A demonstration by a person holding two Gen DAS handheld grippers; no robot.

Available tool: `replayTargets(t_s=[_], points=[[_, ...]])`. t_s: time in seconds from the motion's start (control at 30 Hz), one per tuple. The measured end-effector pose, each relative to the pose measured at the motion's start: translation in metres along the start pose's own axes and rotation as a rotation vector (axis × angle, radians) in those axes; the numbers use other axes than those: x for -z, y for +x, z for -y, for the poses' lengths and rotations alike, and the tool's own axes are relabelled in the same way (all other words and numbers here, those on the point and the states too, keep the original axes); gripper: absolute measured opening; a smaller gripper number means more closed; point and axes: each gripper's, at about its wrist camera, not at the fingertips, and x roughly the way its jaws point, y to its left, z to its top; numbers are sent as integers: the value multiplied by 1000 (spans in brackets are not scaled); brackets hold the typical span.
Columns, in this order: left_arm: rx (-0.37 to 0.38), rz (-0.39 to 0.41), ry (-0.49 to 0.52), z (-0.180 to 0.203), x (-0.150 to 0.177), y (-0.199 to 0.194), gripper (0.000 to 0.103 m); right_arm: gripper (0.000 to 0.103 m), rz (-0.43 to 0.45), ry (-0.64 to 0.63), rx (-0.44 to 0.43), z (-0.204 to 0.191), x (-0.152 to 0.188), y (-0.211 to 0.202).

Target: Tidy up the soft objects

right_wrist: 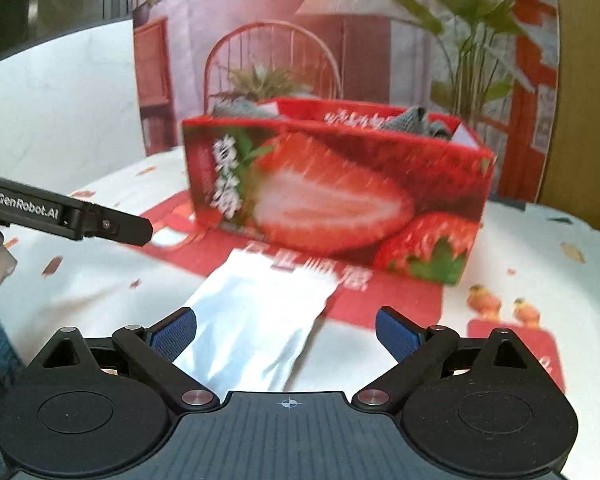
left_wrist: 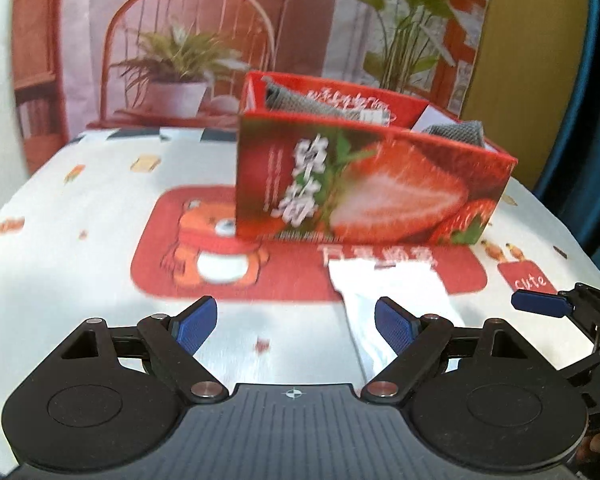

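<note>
I have both tongs spread wide and holding nothing. The left tongs [left_wrist: 296,326] hover low over the near part of the surface [left_wrist: 60,208], and the right tongs [right_wrist: 286,334] hover alongside them; from the left wrist view I can see one blue fingertip of the right pair near the right border of the picture.

The thing I take to be next is the white pouch [right_wrist: 256,320], a flat, soft, silvery-white packet lying on the cloth just in front of the strawberry box [right_wrist: 332,196]. Its far short end, with a jagged seal, sits close to the foot of the box, and its long axis runs from there back toward me, slanting toward the near left in the right wrist view. From the right tongs the pouch lies straight ahead and slightly left, its near end passing between the spread fingers and under the tool. From the left tongs it lies off to the right, beside the right-hand fingertip [left_wrist: 394,326]. I judge the right tongs the better placed, since the pouch is nearly centred in their gap; a grip across its narrow width looks the natural one.

The strawberry box stands open-topped toward the far side of the surface, on the red bear mat [left_wrist: 220,256]. Inside, grey knitted cloths [left_wrist: 300,100] poke above the rim, seemingly in two compartments. The pouch is still outside the box.
</note>
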Motion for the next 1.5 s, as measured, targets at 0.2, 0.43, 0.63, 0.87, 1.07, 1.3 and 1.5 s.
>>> replayTargets(t_s=[0.2,0.43,0.63,0.87,1.07,1.3,1.5], points=[[-9,10,-22,-7,7,-3,88,100,-71,-76,8,-16,9,5],[3,-5,-29,-6,9,1,88,102,-148,-145,19,-25,15,17],[1,-13,-36,-7,12,5,88,102,-150,-119,54,-18,13,24],[-15,-12,-50,-9,12,7,88,102,-113,-217,121,-23,1,40],[-24,-23,-69,-13,13,11,88,102,-106,-257,133,-25,-9,56],[-24,-31,-75,-12,14,14,88,100,-125,-317,152,-29,-15,60],[-26,-27,-86,-14,15,13,88,88,-51,-302,192,-23,-23,49]])
